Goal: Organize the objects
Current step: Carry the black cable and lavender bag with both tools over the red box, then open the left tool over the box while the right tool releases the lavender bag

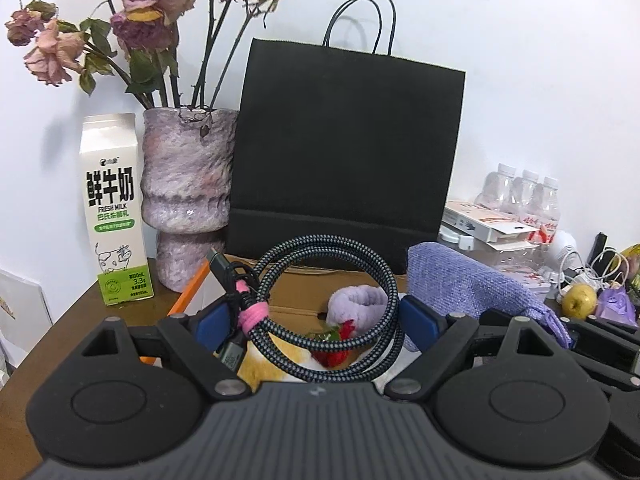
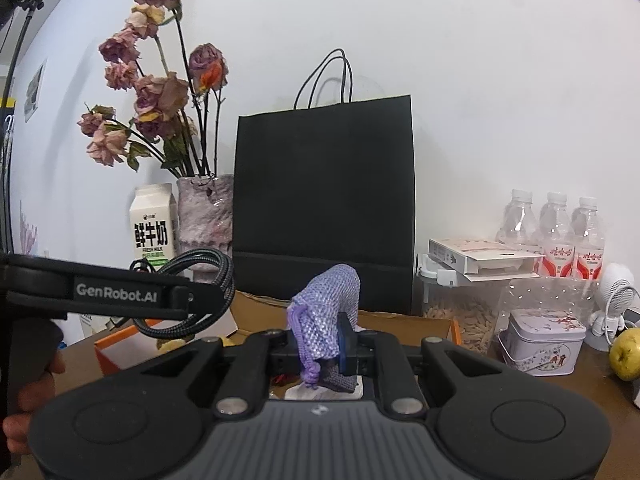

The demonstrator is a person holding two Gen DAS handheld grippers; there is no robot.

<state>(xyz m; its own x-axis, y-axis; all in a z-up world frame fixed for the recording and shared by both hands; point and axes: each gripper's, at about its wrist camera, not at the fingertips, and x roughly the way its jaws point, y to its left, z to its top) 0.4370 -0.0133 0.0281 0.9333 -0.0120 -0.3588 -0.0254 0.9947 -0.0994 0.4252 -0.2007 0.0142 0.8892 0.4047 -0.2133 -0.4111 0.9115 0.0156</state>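
Observation:
My left gripper (image 1: pixel 314 320) holds a coiled braided grey cable (image 1: pixel 320 280) tied with a pink band, its jaws wide and pressed against the coil's sides, above an open cardboard box (image 1: pixel 304 304). Inside the box lie a lilac fuzzy band (image 1: pixel 356 300) and a red strawberry-like item (image 1: pixel 336 350). My right gripper (image 2: pixel 320 342) is shut on a purple knitted pouch (image 2: pixel 328 312) above the same box (image 2: pixel 400 322). The pouch also shows in the left wrist view (image 1: pixel 472 280), and the cable in the right wrist view (image 2: pixel 192 292).
A black paper bag (image 1: pixel 344 152) stands behind the box. A vase of dried roses (image 1: pixel 184 184) and a milk carton (image 1: pixel 114 208) stand left. Water bottles (image 2: pixel 556 232), a white carton (image 2: pixel 480 258), a tin (image 2: pixel 544 340), a yellow-green apple (image 2: pixel 628 354) and a small white fan (image 2: pixel 616 300) crowd the right.

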